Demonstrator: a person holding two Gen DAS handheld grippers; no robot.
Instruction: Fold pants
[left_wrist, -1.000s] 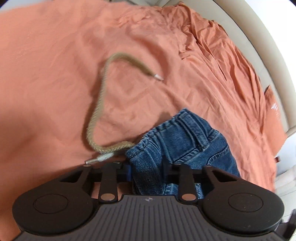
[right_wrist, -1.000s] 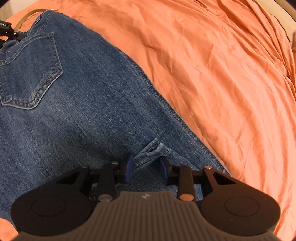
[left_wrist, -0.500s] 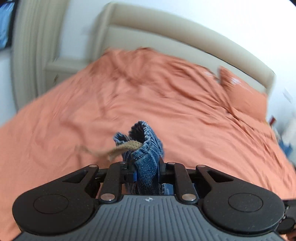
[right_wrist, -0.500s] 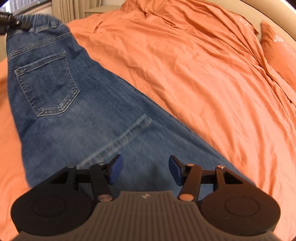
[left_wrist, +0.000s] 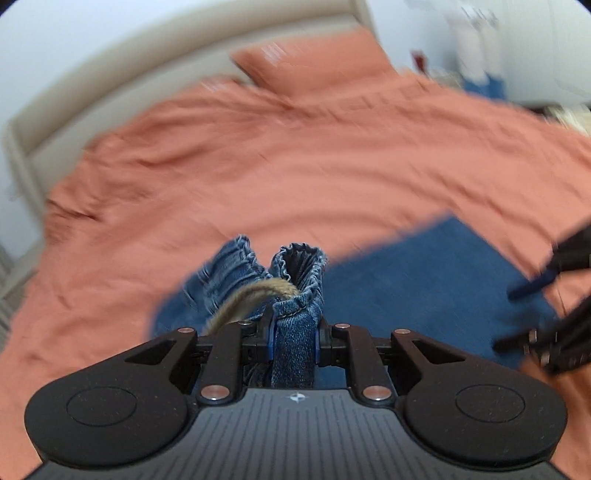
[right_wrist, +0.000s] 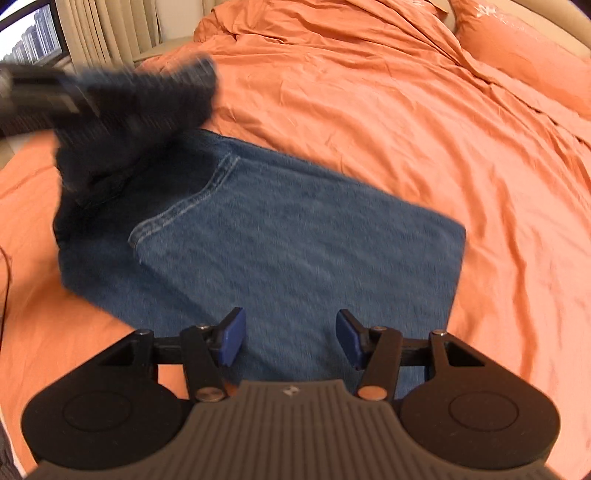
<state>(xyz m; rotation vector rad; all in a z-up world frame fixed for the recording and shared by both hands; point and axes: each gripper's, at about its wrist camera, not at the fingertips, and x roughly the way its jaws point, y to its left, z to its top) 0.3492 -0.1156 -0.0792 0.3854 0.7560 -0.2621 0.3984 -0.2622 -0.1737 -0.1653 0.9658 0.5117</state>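
Blue denim pants lie partly folded on the orange bed. My left gripper is shut on the elastic waistband, held lifted above the bed, with the tan drawstring hanging beside it. In the right wrist view the left gripper shows blurred at the upper left, carrying the waist end over the legs. My right gripper is open and empty, just above the near edge of the pants. It also shows at the right edge of the left wrist view.
The orange bedsheet covers the whole bed, wrinkled. An orange pillow lies at the far right by the beige headboard. Curtains and a window are at the far left.
My left gripper has lifted the waistband and swung it over toward the legs. My right gripper let go of the hem, opened and drew back. The pants now lie doubled over.
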